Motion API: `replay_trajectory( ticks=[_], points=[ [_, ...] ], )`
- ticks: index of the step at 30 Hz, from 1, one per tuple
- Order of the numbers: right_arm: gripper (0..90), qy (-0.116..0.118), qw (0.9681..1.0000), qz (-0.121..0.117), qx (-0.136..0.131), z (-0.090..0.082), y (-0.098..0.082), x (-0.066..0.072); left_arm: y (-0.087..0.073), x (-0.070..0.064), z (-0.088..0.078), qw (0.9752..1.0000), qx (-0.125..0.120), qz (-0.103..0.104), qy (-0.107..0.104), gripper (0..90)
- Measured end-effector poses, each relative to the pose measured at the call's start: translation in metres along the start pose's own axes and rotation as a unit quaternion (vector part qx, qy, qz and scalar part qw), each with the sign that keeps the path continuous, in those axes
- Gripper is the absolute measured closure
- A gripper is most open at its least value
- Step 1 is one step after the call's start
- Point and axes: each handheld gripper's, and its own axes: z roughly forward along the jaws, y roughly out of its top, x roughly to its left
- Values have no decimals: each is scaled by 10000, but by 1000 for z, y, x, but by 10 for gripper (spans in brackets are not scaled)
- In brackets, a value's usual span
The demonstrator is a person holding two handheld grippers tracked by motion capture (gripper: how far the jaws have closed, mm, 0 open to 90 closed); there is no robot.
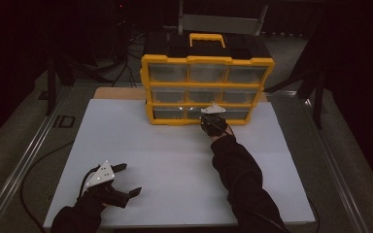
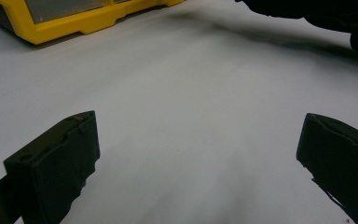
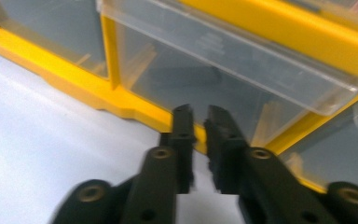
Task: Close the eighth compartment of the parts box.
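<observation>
Left gripper (image 1: 126, 180) — jaws spread wide, low near the person. Right gripper (image 3: 199, 112) — arm outstretched, jaws parted by a narrow gap, nothing between.

Dim room, white tabletop (image 1: 141, 145), grey floor (image 1: 9, 131)

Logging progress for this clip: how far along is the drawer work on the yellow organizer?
Early. Done: the right gripper has reached the organizer's bottom row, its tips just in front of the middle drawer. In hand: nothing; its jaws stand slightly apart, gripping nothing. The left gripper rests open on the white board. Left: all drawers look shut, none pulled out yet.
</observation>
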Motion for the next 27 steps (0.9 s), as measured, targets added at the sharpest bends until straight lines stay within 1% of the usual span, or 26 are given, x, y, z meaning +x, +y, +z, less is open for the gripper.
replay_trajectory(
  ticks=[1, 3, 4, 5, 6, 7, 9, 10, 11, 12, 13, 14, 15, 16, 17, 19, 20, 24, 25, 27],
  points=[
    [760, 12, 10000, 29, 8, -1, -1, 1, 0, 0, 0, 10000, 0, 0, 0, 0],
    [760, 12, 10000, 29, 8, -1, -1, 1, 0, 0, 0, 10000, 1, 0, -1, 0],
    [742, 36, 10000, 75, 12, -1, -2, 1, 0, 0, 0, 10000, 6, 1, 1, 0],
    [663, 79, 9998, 167, -36, -3, -5, 2, 0, 0, 0, 10000, 6, 2, 0, 0],
    [663, 79, 9998, 167, -36, -3, -5, 2, 0, 0, 0, 10000, 7, 8, 3, 0],
    [591, 88, 9997, 224, -81, -4, -6, 2, 0, 0, 0, 10000, 5, 15, 7, 0],
    [591, 88, 9997, 224, -81, -4, -6, 2, 0, 0, 0, 10000, 3, 13, 9, 0],
    [563, 93, 9996, 250, -88, -5, -6, 2, 0, 0, 0, 10000, -13, 8, 12, 0],
    [494, 116, 9995, 293, -85, -5, -7, 3, 0, 0, 0, 10000, -22, 3, 10, 0],
    [464, 130, 9994, 319, -85, -5, -7, 3, 0, 0, 0, 10000, -22, 0, 12, 0],
    [400, 228, 9991, 351, -68, -5, -7, 3, 0, 0, 0, 10000, -19, -10, 5, 0],
    [367, 251, 9991, 348, -54, -5, -6, 4, 0, 0, 0, 10000, -19, -10, 5, 0],
    [367, 251, 9991, 348, -54, -5, -6, 4, 0, 0, 0, 10000, -13, -7, 4, 0],
    [323, 326, 9990, 304, -61, -5, -6, 5, 0, 0, 0, 10000, -12, -7, 3, 0],
    [323, 326, 9990, 304, -61, -5, -6, 5, 0, 0, 0, 10000, -12, -5, 1, 0],
    [261, 341, 9991, 255, -73, -6, -7, 8, 0, 0, 0, 10000, -15, -11, 0, 0],
    [261, 341, 9991, 255, -73, -6, -7, 8, 0, 0, 0, 10000, -12, -11, 0, 0],
    [143, 433, 9987, 274, 43, -5, -7, 10, 0, 0, 0, 10000, 1, 3, 0, 0],
    [128, 478, 9983, 295, 148, -4, -8, 10, 0, 0, 0, 10000, 3, -2, 0, 0],
    [128, 478, 9983, 295, 148, -4, -8, 10, 0, 0, 0, 10000, -1, -6, 1, 0]
  ],
)
